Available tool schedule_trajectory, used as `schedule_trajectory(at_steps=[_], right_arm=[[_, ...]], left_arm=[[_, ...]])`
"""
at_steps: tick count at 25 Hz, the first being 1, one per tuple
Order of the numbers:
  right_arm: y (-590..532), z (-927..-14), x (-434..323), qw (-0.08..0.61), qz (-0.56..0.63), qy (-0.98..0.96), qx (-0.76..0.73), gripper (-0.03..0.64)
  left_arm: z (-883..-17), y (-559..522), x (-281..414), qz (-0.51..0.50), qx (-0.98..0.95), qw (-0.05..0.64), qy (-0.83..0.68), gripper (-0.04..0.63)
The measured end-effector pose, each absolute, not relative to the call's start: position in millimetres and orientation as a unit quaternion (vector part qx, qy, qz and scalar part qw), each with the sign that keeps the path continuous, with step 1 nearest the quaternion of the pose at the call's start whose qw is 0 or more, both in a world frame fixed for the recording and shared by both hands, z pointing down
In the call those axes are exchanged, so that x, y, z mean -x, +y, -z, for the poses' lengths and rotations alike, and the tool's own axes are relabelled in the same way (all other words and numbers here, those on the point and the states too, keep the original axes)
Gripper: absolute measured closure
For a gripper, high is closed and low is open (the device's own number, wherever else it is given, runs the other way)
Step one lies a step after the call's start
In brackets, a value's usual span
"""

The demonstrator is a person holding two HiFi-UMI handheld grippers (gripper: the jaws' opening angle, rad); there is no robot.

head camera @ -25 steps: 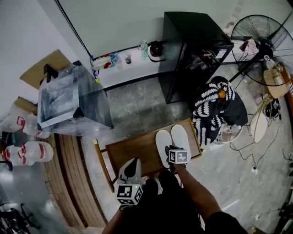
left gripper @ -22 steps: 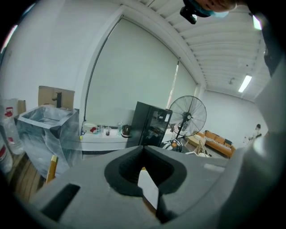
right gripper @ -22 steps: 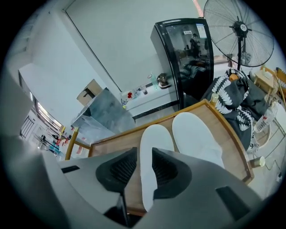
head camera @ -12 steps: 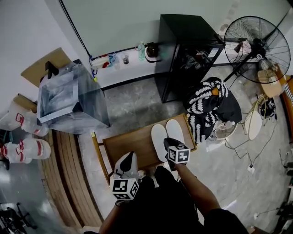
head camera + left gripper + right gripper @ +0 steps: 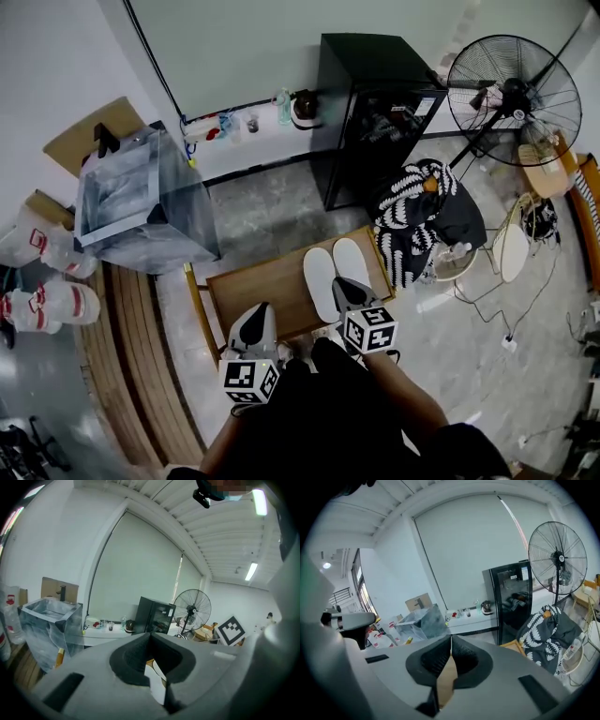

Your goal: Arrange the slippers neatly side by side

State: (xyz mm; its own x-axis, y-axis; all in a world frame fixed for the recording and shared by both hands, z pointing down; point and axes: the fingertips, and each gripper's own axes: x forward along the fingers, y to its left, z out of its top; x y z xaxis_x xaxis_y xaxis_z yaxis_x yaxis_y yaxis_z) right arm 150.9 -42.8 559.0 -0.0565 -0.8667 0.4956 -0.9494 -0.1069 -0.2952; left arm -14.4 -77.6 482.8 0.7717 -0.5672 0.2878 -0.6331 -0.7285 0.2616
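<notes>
Two white slippers [image 5: 319, 277] are lying touching, side by side, on the wooden table [image 5: 253, 298] at mid-frame, long axes pointing toward the upper edge, looking light, soft and floppy, best pinched at a side rim, while the left tongs [image 5: 257, 314] and right tongs [image 5: 339, 284] are hovering pressed together, holding nothing.

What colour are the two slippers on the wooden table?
White, both of them. The slippers show best in the head view.

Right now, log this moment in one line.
slippers: side by side on table | left gripper: shut, empty | right gripper: shut, empty
</notes>
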Motion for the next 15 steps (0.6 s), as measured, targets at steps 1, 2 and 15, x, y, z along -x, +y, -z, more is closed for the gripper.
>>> schedule_trajectory(at_steps=[1, 2, 15], right_arm=[[-39, -550, -149, 0.068, -0.284, -0.668, -0.684, 0.6], [-35, -541, -146, 0.066, -0.275, -0.672, -0.685, 0.6], [3, -498, -98, 0.043, -0.226, -0.697, -0.679, 0.604]], left_arm=[[-481, -76, 14, -0.093, -0.926, 0.172, -0.324, 0.578], [-479, -75, 15, -0.091, -0.926, 0.171, -0.324, 0.578], [-476, -68, 14, -0.086, -0.931, 0.158, -0.318, 0.578]])
